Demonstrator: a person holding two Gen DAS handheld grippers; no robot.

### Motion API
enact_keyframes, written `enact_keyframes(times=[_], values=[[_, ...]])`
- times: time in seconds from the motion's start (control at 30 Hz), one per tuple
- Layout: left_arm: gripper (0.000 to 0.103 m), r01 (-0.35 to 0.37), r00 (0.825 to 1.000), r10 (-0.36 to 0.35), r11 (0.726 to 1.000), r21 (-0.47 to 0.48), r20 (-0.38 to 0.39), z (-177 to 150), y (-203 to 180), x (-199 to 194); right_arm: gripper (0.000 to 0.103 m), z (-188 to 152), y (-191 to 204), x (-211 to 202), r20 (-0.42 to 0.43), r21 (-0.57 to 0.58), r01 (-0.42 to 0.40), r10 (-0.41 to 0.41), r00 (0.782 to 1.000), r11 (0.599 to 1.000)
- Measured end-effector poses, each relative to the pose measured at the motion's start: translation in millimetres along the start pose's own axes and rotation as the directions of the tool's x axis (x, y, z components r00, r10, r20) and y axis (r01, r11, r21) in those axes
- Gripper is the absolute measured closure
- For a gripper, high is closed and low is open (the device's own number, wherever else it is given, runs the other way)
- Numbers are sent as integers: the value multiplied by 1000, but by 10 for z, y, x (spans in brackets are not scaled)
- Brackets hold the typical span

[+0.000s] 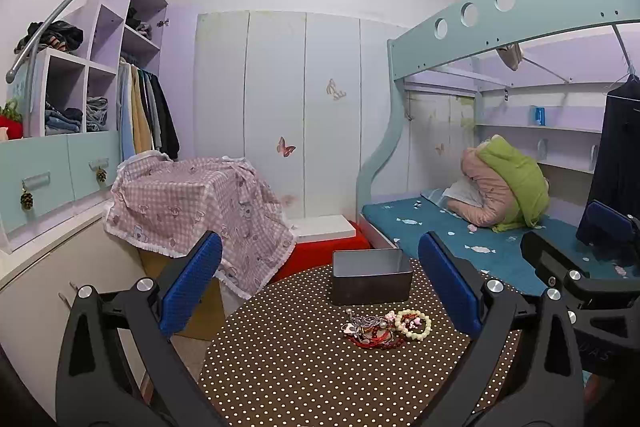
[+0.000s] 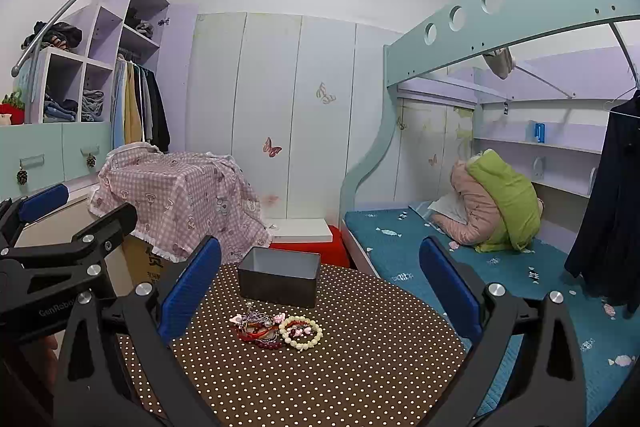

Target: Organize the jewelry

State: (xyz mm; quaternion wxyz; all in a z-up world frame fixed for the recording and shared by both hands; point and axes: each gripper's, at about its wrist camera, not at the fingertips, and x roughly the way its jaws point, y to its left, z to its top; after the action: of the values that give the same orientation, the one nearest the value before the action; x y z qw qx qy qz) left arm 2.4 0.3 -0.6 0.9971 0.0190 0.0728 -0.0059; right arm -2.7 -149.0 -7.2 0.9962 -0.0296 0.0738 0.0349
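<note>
round table covered in a brown cloth with white polka dots, seen from both wrist cameras.

jewelry pile lies on the cloth near the table centre: a cream bead bracelet on the right side of the heap, touching a tangle of red cord and dark red beads, with pink heart-shaped pieces and a silvery item mixed in. individual strands in the tangle cannot be separated by eye.

grey metal tin, rectangular, lidless, stands upright just behind the pile toward the far table edge, apart from it. its inside is not visible from either view.

left gripper: jaws wide apart, blue pads empty, held above the table with pile and tin framed between the fingers. nothing touched.

right gripper: jaws also wide apart, empty, above the near side of the table; the pile sits between its fingers in view, left of centre. the left gripper shows at the left edge of this view, level with it.

surroundings: bunk bed with teal mattress on the right, pink checked cloth draped over a box to the left, white wardrobe with butterfly stickers behind.
</note>
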Motion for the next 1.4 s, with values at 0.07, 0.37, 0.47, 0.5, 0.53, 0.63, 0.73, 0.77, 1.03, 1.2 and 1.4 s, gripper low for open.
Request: enact_keyframes(times=[0.07,0.37,0.47,0.5,0.53,0.63,0.73,0.77,1.03,1.2,1.4], values=[[5,-2,1000,2,1000,1,0,0,14,8,7,1,-5,1,-1,1,-2,2,1000,1000],[5,-4,1000,4,1000,6,0,4,-13,3,7,3,-15,4,-3,4,-2,2,1000,1000],[5,-3,1000,3,1000,5,-1,13,-15,1,7,-1,-10,5,-2,3,-1,1,1000,1000],[5,-4,1000,4,1000,4,0,4,-15,2,7,2,-12,6,-3,3,-1,1,1000,1000],[5,-4,1000,4,1000,4,0,6,-16,1,7,3,-14,6,-3,3,-2,2,1000,1000],[5,-5,1000,5,1000,6,1,1,-17,3,7,3,-17,2,-3,4,-3,3,1000,1000],[5,-4,1000,4,1000,6,-1,6,-15,4,7,4,-16,3,-4,4,-3,3,1000,1000],[5,-4,1000,4,1000,6,1,3,-14,2,7,4,-14,3,-4,5,-2,2,1000,1000],[5,-4,1000,4,1000,4,0,7,-12,-7,7,-31,-26,28,-4,5,-1,1,1000,1000],[5,-4,1000,4,1000,5,0,4,-6,-5,7,-32,-24,28,-5,5,-1,1,1000,1000],[5,-3,1000,3,1000,4,0,6,-3,-6,7,-31,-23,28,-5,6,-1,1,1000,1000]])
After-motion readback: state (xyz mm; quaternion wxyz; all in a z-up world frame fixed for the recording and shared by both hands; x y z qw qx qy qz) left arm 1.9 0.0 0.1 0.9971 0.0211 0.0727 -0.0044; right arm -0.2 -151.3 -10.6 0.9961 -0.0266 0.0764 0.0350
